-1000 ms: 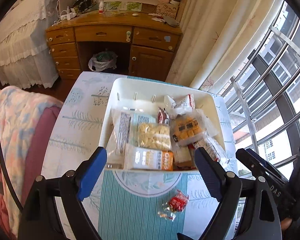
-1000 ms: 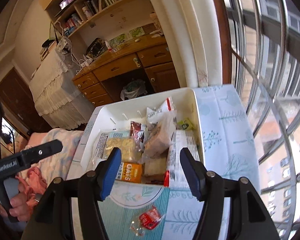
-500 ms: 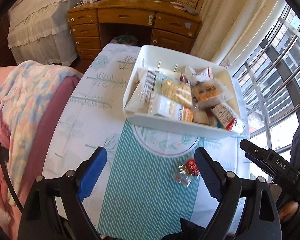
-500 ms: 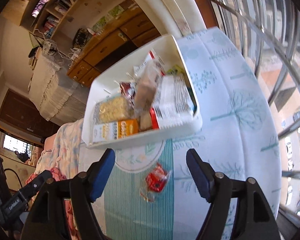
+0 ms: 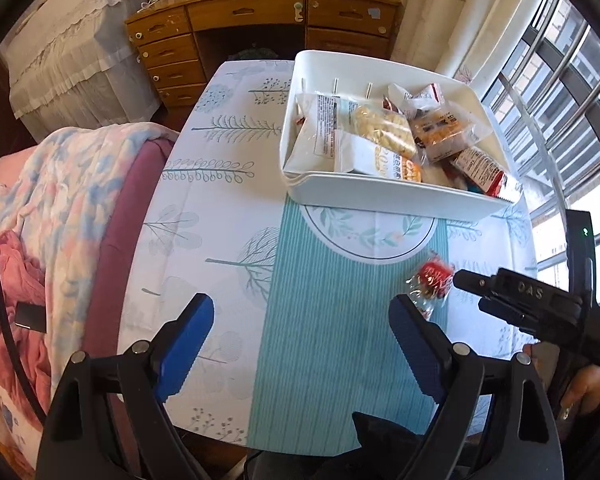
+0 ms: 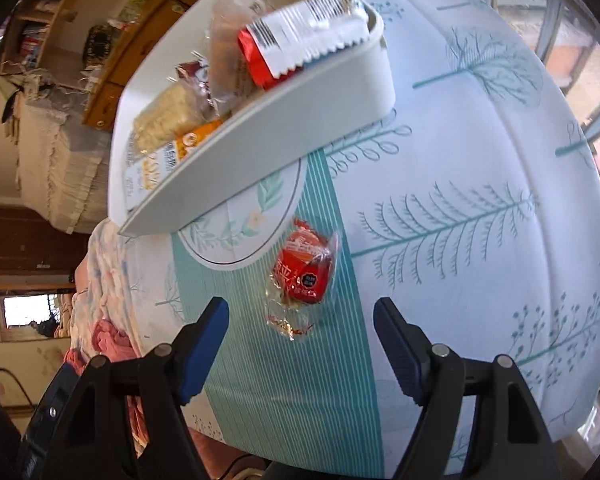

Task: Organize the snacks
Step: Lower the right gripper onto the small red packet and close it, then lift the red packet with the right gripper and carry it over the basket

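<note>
Left wrist view: left gripper (image 5: 300, 340) spread wide over bare tablecloth (image 5: 220, 208), nothing between jaws; white bin (image 5: 392, 196) of snack packets far right. Right wrist view: right gripper (image 6: 300, 344) just widened, gaping, unclamped, red-wrapped snack (image 6: 302, 276) lying just beyond fingertips, near bin.

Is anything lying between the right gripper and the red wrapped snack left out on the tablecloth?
Nothing visible. The right gripper is open, with the red wrapped snack just ahead of its fingertips on bare tablecloth. The white bin sits beyond the snack.
</note>
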`<state>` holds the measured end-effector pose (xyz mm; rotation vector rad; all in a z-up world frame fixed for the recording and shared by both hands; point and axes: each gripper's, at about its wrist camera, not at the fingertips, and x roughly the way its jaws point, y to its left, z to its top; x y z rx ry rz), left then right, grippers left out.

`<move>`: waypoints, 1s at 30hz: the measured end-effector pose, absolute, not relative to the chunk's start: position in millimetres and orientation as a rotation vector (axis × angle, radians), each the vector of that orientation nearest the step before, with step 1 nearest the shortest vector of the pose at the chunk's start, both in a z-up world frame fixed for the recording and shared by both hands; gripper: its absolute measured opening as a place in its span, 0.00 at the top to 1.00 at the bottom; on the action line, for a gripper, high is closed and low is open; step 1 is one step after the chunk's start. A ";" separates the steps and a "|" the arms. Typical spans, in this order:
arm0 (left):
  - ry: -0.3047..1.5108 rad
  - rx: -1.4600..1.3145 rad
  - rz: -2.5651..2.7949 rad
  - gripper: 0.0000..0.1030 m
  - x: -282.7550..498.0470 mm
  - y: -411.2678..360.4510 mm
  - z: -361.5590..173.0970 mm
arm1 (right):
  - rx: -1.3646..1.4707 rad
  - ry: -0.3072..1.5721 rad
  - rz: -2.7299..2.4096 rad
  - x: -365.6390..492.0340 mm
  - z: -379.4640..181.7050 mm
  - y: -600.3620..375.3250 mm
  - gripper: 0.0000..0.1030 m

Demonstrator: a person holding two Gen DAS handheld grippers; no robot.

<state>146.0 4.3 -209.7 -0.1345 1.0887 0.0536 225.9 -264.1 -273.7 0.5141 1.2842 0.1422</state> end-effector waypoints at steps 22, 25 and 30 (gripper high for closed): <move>1.188 -0.041 -0.203 0.14 172.3 51.9 -228.5 | 0.493 1.289 -0.257 238.5 -312.7 -214.1 0.41; 1.194 -0.032 -0.215 0.14 176.4 58.2 -230.4 | 0.494 1.271 -0.271 238.5 -313.8 -207.9 0.55; 1.194 -0.016 -0.247 0.14 182.0 61.0 -231.5 | 0.484 1.250 -0.282 243.0 -314.1 -188.9 0.60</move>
